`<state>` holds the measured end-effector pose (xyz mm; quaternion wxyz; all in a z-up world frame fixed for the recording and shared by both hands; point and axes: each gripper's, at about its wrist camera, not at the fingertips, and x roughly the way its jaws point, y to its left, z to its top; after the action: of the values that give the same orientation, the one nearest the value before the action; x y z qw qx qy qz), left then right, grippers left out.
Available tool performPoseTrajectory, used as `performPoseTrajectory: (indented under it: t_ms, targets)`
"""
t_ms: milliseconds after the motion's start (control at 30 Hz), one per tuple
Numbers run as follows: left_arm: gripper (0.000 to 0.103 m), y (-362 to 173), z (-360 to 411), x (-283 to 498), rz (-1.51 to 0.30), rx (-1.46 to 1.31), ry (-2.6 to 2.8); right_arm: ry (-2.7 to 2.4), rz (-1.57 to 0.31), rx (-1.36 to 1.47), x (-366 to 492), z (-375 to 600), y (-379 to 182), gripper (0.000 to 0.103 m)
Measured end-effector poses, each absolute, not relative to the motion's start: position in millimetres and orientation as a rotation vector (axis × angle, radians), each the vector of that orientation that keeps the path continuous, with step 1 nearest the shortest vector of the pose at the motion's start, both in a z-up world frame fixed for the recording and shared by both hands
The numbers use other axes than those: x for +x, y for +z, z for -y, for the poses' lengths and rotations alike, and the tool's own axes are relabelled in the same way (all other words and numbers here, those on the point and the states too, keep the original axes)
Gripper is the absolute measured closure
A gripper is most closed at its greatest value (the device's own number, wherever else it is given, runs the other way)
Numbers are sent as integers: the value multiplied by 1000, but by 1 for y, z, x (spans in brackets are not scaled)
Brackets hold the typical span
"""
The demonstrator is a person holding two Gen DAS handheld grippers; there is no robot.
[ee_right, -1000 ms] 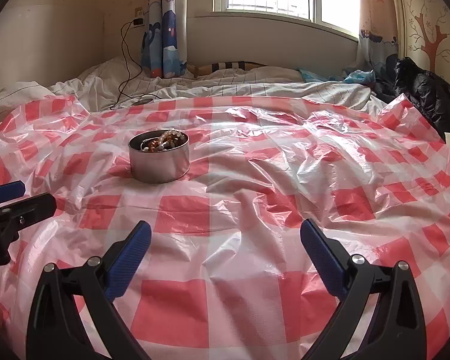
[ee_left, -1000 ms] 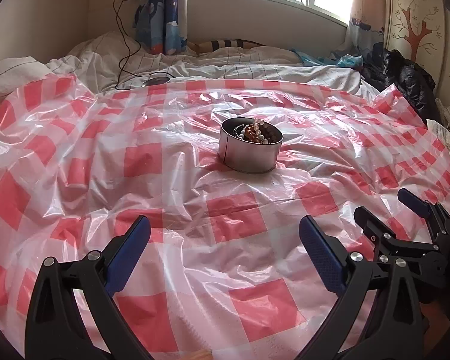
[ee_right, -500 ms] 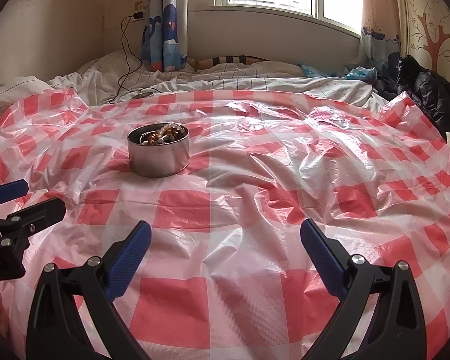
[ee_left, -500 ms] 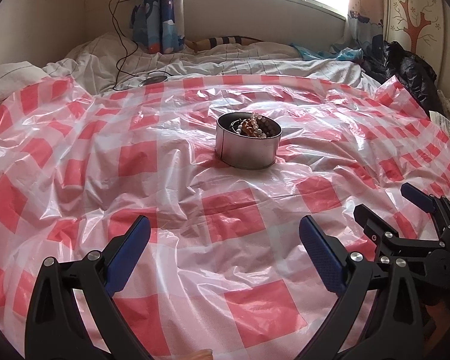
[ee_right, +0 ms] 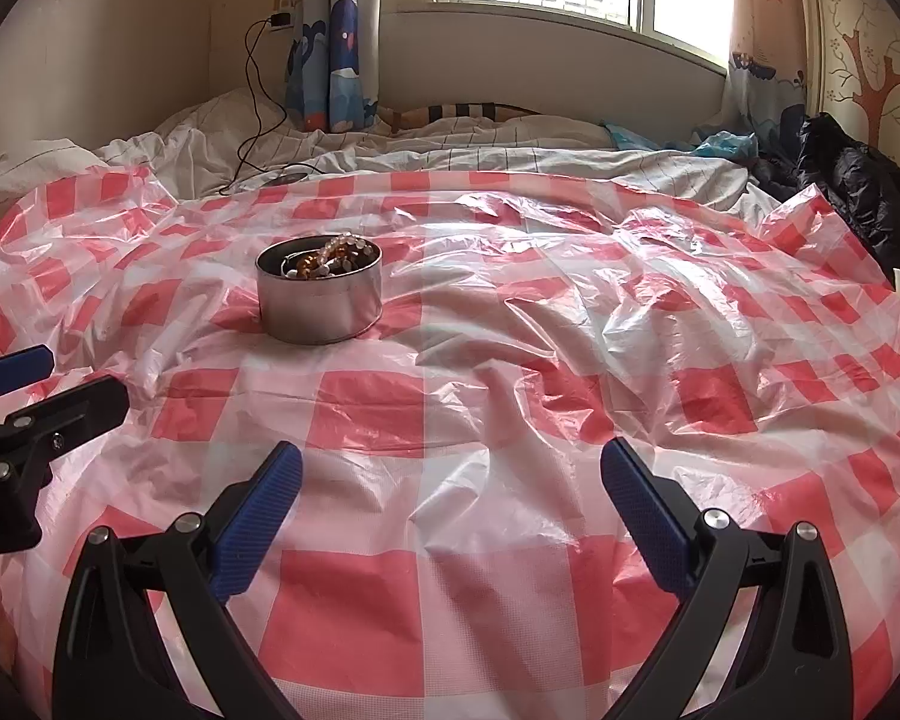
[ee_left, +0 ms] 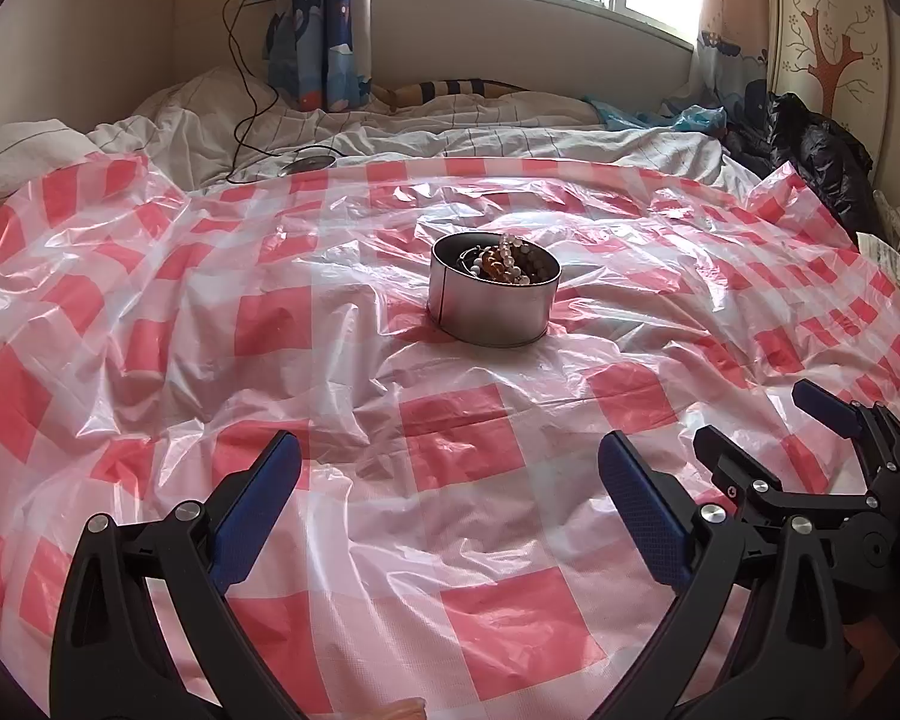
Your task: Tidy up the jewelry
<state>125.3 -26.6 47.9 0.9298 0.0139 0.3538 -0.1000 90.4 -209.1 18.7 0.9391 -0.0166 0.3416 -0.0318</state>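
Broadly: bed spread with red-and-white checked plastic sheet, crumpled, no loose pieces seen on it. Round metal tin upright at mid-sheet, far of both tongs; beaded bracelets heaped inside, some riding above the rim. Left tongs wide open, empty, low over near sheet, aimed at tin. Right tongs likewise wide open and empty, tin to their far left. Stage ambiguous: fits jewelry already gathered into tin, equally fits a full tin awaiting sorting out. Any pick among the beads likely calls for narrow jaws and a steady tin on soft bedding.
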Motion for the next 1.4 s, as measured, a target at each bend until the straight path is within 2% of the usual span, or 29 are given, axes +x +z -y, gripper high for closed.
performPoseTrajectory:
  t_ms: [1400]
  targets:
    - [8, 45, 28, 128, -739, 39, -197, -63, -710, -40, 93, 208, 16, 8]
